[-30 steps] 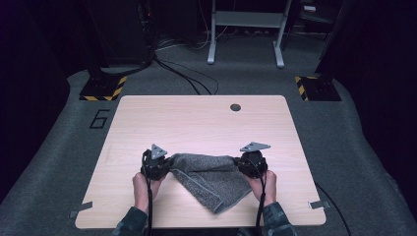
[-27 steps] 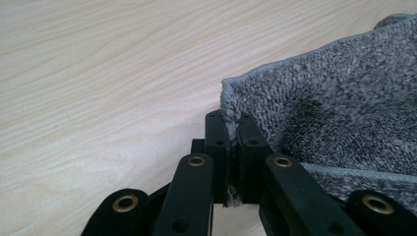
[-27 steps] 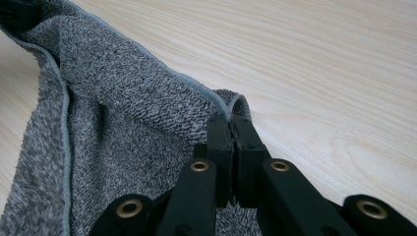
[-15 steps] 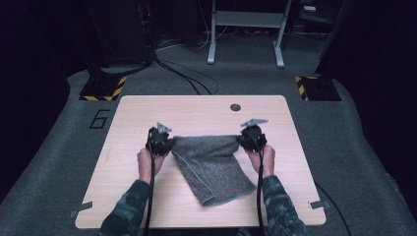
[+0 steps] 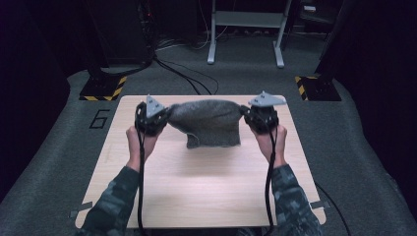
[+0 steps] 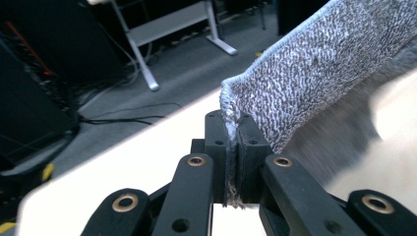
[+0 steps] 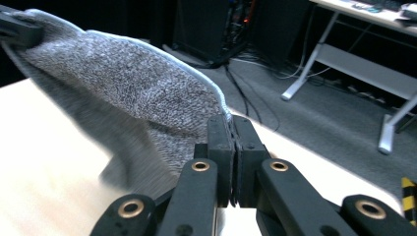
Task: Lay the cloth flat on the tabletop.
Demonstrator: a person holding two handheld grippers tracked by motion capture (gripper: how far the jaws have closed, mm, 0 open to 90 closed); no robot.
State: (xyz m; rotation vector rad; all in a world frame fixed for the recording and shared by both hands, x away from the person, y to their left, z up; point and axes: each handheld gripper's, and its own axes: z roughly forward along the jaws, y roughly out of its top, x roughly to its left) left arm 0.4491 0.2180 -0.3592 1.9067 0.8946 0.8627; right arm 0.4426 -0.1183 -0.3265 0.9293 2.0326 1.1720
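Clamping the two upper corners of a grey towel [image 5: 209,123], the fingers of the left gripper [image 5: 158,117] and the right gripper [image 5: 252,116] are pressing together on the cloth. In the left gripper view the towel's stitched corner is lying pinched between the fingers [image 6: 216,147]; in the right gripper view the fingers [image 7: 220,147] are squeezing the opposite corner. The towel is hanging in the air between the two grippers, above the far half of the tabletop [image 5: 206,187], sagging a little along its top edge and drooping down to a ragged lower edge. Its fabric is looking looped and nubbly, mid-grey flecked with paler threads, with a light hemmed border. The left hand [image 5: 139,142] and right hand [image 5: 269,142] are gripping the tools from the near side. On the grey floor [image 5: 74,162] to the left of the tabletop, a large "6" [image 5: 100,119] is showing in dark marking.
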